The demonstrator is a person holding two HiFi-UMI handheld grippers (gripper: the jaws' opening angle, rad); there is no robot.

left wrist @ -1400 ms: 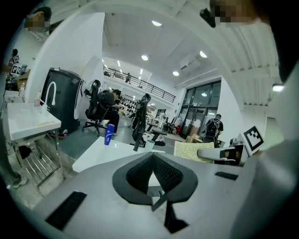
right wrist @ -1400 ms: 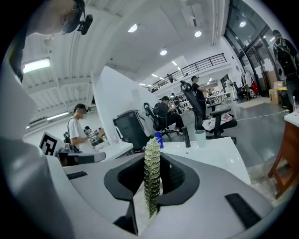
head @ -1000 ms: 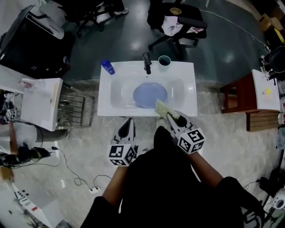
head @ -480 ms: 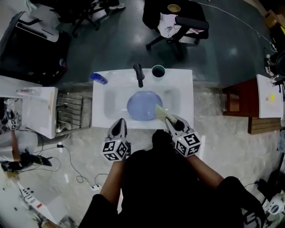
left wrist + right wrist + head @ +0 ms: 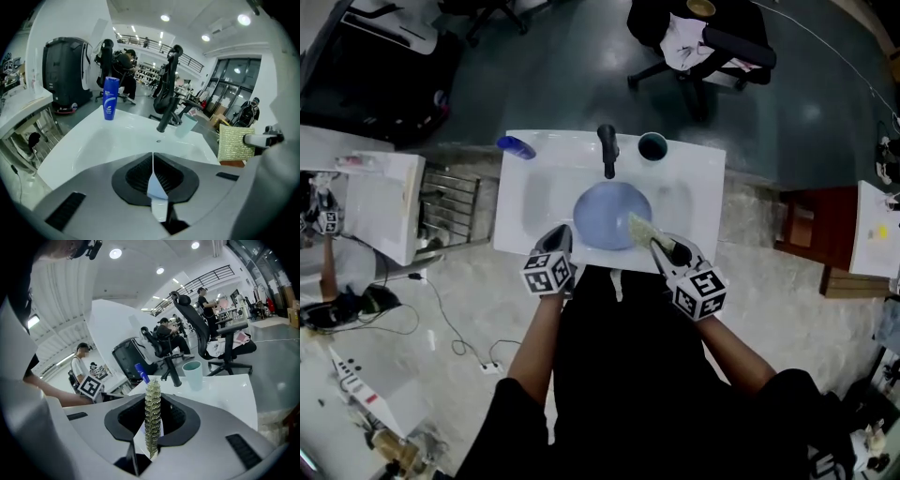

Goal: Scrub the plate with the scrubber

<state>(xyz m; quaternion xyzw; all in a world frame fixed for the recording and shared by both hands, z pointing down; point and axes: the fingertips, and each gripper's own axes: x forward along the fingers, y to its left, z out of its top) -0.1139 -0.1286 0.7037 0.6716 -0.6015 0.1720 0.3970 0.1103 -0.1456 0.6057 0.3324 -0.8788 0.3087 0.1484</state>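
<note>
A round blue plate (image 5: 607,214) lies in the basin of the white sink (image 5: 517,217). My right gripper (image 5: 657,244) is shut on a yellow-green scrubber (image 5: 641,228), which hangs over the plate's right rim. In the right gripper view the scrubber (image 5: 152,420) stands edge-on between the jaws. My left gripper (image 5: 562,232) is shut and empty at the sink's front edge, left of the plate. Its jaws (image 5: 153,157) meet in a closed seam, and the scrubber (image 5: 236,143) shows at the right of that view.
A black faucet (image 5: 607,150), a teal cup (image 5: 653,146) and a blue bottle (image 5: 517,146) sit on the sink's back rim. A wire rack (image 5: 450,211) and a white counter (image 5: 380,202) stand to the left, a wooden stool (image 5: 806,230) to the right, an office chair (image 5: 703,42) behind.
Both grippers have moved forward and down to the sink. The left one came from over the floor to the sink's front edge. The scrubber now reaches over the plate's right rim.
</note>
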